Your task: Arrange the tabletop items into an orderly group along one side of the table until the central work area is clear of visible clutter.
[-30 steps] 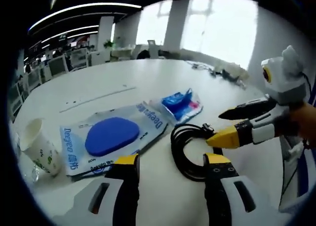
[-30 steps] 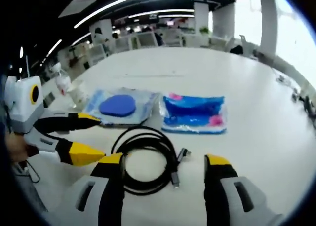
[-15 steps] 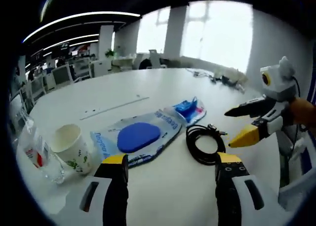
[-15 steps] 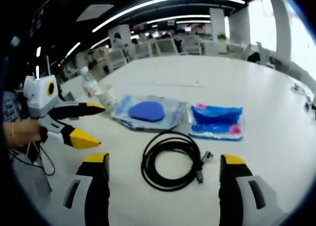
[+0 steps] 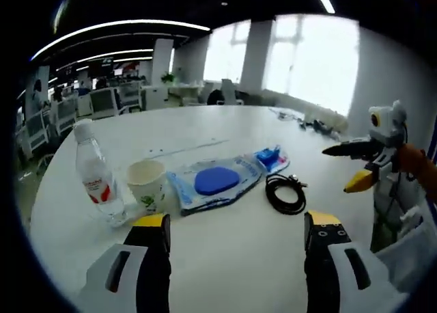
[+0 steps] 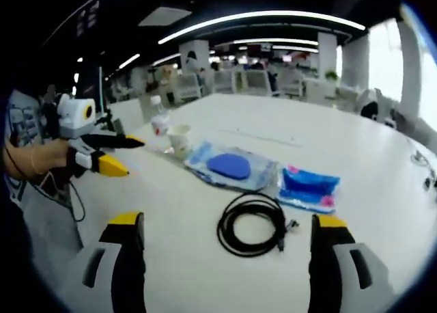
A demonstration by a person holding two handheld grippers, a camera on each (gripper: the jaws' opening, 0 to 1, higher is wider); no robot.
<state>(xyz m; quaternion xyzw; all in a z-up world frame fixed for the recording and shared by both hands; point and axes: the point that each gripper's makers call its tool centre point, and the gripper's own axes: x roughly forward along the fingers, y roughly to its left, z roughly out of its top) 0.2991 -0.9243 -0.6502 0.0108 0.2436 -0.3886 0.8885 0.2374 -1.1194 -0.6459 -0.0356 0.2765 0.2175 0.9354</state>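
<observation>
On the white table (image 5: pixel 225 258) lie a coiled black cable (image 5: pixel 285 193) (image 6: pixel 255 226), a clear packet holding a blue pad (image 5: pixel 216 181) (image 6: pixel 230 167), and a blue and pink packet (image 5: pixel 272 158) (image 6: pixel 308 188). A paper cup (image 5: pixel 148 184) (image 6: pixel 180 140) and a water bottle (image 5: pixel 97 183) (image 6: pixel 160 127) stand beside the pad packet. My left gripper (image 5: pixel 237 225) is open, held back from the items, and appears at the left of the right gripper view (image 6: pixel 117 154). My right gripper (image 6: pixel 229 225) is open near the cable, and appears at the right of the left gripper view (image 5: pixel 348 166).
Small clutter lies at the table's far edge (image 5: pixel 311 124). Office desks and chairs (image 6: pixel 205 84) fill the background beyond the table. A person's hand and sleeve (image 6: pixel 34 159) hold the left gripper beside the table's edge. Bare tabletop lies in front of both grippers.
Both cameras have pulled back and risen, so the items look smaller and farther. The cup and bottle have come into both views. Nothing on the table has moved.
</observation>
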